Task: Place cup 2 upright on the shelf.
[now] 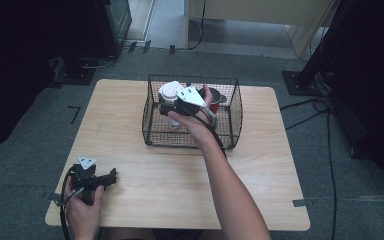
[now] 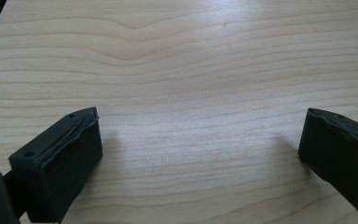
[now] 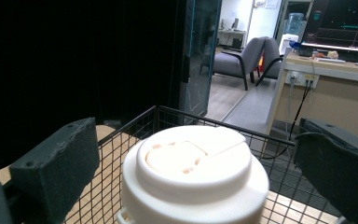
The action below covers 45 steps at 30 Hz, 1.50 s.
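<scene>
A black wire basket [image 1: 232,117] stands on the far middle of the wooden table [image 1: 145,175]. Inside it is a white cup with a white lid [image 1: 171,90], also close up in the right gripper view [image 3: 193,172]. My right gripper [image 1: 166,109] reaches into the basket from the right, held by a hand. It is open [image 3: 196,140], one jaw on each side of the lid and neither touching it. My left gripper [image 1: 111,176] rests low at the table's front left corner. It is open [image 2: 200,126] over bare wood with nothing between its jaws.
A dark-topped red item [image 1: 216,101] sits in the basket's right half, behind my right hand. Cables [image 1: 310,107] run over the grey floor to the right of the table. A doorway and a grey chair [image 3: 242,58] lie beyond the basket.
</scene>
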Motion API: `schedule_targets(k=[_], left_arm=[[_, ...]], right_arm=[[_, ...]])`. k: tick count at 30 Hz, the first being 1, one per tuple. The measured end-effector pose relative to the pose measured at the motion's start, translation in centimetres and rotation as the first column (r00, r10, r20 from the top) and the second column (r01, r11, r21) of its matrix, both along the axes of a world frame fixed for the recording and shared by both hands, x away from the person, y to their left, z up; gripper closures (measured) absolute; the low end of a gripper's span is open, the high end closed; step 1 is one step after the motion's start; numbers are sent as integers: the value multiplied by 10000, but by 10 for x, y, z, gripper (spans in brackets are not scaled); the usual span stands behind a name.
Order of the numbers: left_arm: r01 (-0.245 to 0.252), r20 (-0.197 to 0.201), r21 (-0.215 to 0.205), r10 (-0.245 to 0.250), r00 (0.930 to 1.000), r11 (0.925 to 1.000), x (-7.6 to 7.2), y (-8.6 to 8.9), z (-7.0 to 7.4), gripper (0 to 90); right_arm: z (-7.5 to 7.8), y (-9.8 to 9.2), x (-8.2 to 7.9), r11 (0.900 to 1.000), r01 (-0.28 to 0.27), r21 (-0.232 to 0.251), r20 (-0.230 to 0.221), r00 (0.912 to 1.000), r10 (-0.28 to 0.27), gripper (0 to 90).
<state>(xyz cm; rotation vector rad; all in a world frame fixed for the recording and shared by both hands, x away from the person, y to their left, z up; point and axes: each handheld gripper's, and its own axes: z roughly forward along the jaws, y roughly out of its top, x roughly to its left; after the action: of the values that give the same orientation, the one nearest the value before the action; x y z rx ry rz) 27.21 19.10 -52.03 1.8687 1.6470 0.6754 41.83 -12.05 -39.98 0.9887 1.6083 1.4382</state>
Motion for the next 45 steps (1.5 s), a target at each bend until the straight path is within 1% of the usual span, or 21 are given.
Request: schedule_targets(k=[10,16,22,26,38,43,45], left_arm=[[9,-11,10,-9,10000,10000,0,0,0,0],[9,-14,13,-9,10000,10000,0,0,0,0],[1,-11,6,-1,10000,10000,0,0,0,0],[-2,2,6,2,10000,10000,0,0,0,0],[-12,17,-5,12,10000,10000,0,0,0,0],[-9,17,-4,9,10000,10000,0,0,0,0],[-9,9,0,9,10000,10000,0,0,0,0]], right_arm=[[-2,-17,-15,9999,81,133,17,10000,-81,10],[-3,-29,-27,9997,57,229,53,10000,-58,9],[-3,-41,-34,9996,103,275,83,9999,-105,9],[-3,-47,-40,9995,78,294,85,9999,-80,10],[3,-64,-63,9997,-38,246,315,9995,31,10],[1,-72,-72,9998,-40,212,389,9992,32,10],[-1,-75,-76,9996,-22,285,334,9994,12,10]])
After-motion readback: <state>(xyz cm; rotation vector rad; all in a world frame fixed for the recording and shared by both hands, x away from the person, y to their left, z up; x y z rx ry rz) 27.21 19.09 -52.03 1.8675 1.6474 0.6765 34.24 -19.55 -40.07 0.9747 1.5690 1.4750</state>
